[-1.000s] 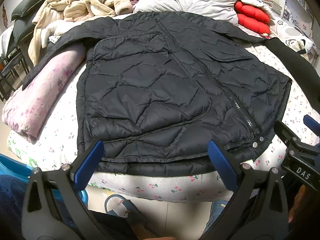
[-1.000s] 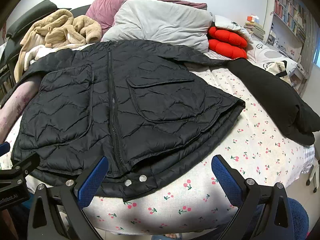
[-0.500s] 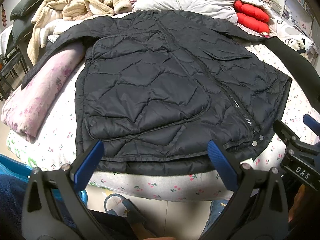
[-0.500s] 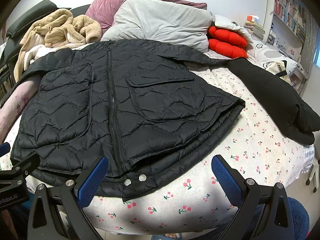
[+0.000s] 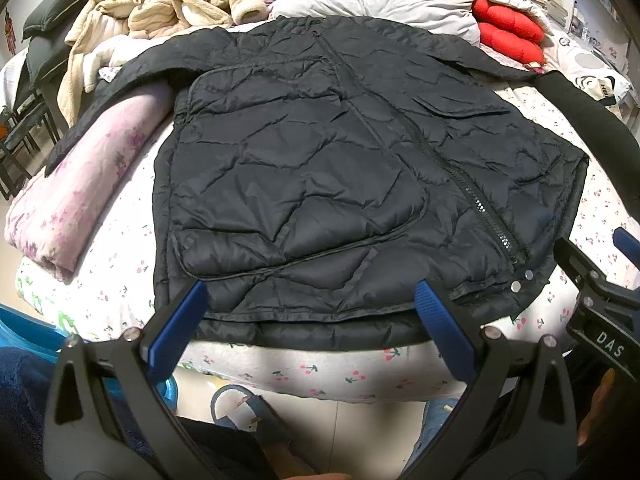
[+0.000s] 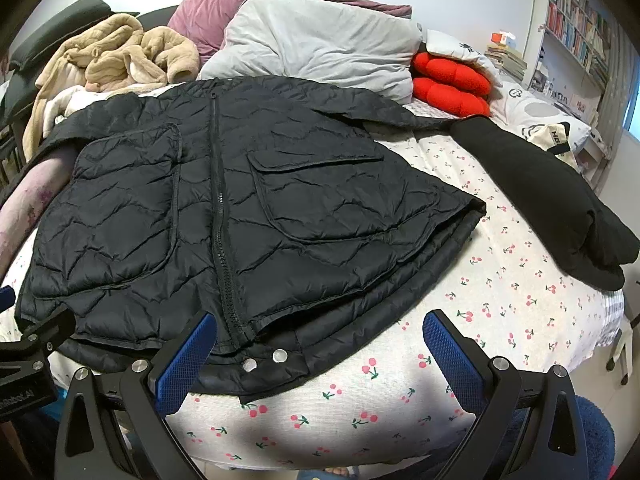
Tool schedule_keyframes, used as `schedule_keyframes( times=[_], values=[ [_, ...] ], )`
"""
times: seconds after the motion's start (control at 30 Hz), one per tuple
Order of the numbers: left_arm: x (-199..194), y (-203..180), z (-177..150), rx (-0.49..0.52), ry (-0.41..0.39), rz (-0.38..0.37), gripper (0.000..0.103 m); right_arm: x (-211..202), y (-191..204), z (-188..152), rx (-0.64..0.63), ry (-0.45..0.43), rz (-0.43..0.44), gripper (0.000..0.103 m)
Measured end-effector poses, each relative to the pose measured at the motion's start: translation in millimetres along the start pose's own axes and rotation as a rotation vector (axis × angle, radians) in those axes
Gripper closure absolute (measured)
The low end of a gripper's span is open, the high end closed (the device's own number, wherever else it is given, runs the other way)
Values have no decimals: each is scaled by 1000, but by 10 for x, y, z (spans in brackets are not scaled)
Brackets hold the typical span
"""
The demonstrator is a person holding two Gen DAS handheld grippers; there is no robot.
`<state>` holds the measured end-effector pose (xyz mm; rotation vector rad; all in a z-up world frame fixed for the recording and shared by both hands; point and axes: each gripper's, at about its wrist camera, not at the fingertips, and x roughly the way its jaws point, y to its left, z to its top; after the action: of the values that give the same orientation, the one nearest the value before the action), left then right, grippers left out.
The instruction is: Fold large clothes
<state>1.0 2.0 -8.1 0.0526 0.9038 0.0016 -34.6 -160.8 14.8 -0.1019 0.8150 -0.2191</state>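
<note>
Black quilted jacket (image 5: 320, 184) lies flat; two silver snaps (image 6: 264, 360) at hem.

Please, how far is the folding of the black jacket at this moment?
Done: the jacket lies flat on the bed, front up and zipped, sleeves spread to both sides. In hand: nothing; the left tool and the right tool are open near its hem. Left: every fold, since no sleeve or side is turned in yet.

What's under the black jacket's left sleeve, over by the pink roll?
The sleeve of the black quilted jacket drapes over the far end of the rolled pink blanket, which lies on the cherry-print sheet. The covered part of the blanket is hidden.
</note>
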Motion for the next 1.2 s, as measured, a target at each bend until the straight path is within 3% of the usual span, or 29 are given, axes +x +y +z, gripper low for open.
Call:
schedule_keyframes(
  times=[0.37,0.77,0.97,1.07,1.2],
  values=[
    [28,36,-2,-11,27,20,0,-9,9,10,-6,-26,-24,0],
    [26,77,38,-61,64,-22,0,-25,-12,9,-9,-28,-13,0],
    [39,227,111,-99,3,-8,0,-48,-135,125,50,-34,105,0],
    [66,325,176,-110,17,6,0,-8,-237,291,71,-14,189,0],
    [85,528,327,-134,48,61,0,192,-479,686,72,22,205,0]
  ],
)
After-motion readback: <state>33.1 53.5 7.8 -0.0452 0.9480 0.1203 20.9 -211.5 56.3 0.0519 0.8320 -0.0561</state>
